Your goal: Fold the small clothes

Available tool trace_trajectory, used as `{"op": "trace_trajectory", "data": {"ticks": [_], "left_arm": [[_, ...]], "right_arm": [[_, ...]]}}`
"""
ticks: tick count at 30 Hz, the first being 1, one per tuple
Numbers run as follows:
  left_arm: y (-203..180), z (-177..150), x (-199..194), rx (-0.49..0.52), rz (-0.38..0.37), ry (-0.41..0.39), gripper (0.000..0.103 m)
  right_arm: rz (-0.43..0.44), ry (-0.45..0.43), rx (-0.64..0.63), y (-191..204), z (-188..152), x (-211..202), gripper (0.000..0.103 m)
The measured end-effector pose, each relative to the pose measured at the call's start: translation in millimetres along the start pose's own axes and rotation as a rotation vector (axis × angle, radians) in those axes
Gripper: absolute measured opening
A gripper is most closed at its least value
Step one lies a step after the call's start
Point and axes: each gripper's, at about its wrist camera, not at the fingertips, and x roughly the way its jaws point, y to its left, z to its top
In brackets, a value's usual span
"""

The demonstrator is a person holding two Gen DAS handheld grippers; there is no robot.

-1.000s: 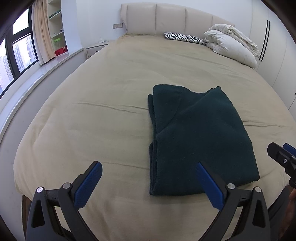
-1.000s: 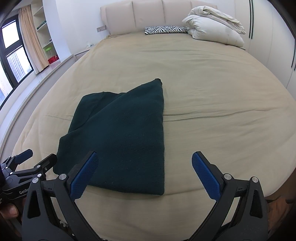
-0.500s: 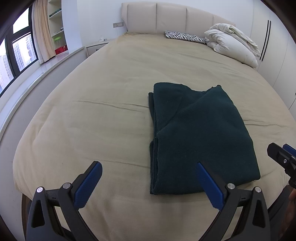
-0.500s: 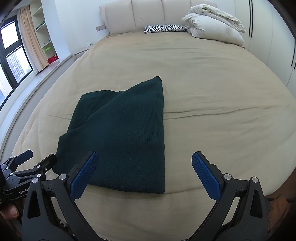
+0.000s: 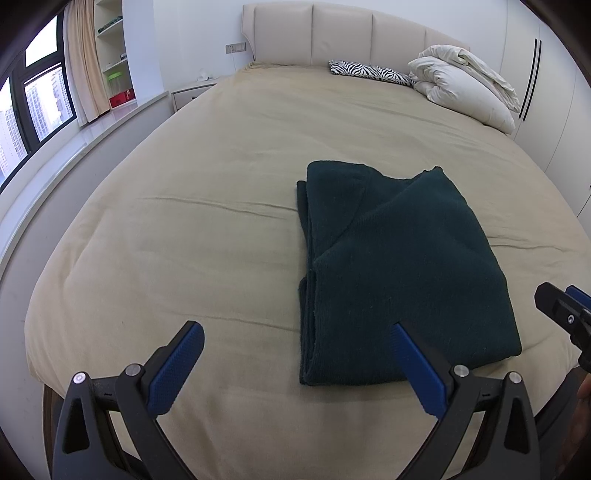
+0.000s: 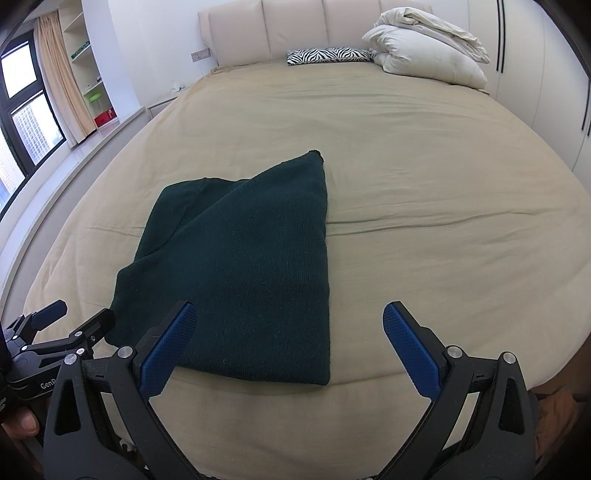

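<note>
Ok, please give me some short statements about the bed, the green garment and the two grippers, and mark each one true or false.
1. The dark green sweater lies folded on the beige bed cover. True.
2. The left gripper is clamped on the sweater. False: its jaws stand wide open and hold nothing.
3. The right gripper is open. True.
4. The zebra-print pillow lies on top of the sweater. False: it lies far off by the headboard.
5. A white folded duvet sits near the headboard. True.
</note>
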Motion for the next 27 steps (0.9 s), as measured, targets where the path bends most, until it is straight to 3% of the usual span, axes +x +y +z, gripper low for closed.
{"op": "trace_trajectory", "data": {"ticks": [27], "left_arm": [[0.6,-3.3,2.7,0.007,-0.005,0.007,0.103]], "right_arm": [[0.003,0.005,0.002,-0.5,-2.4,1.6,0.103]]}}
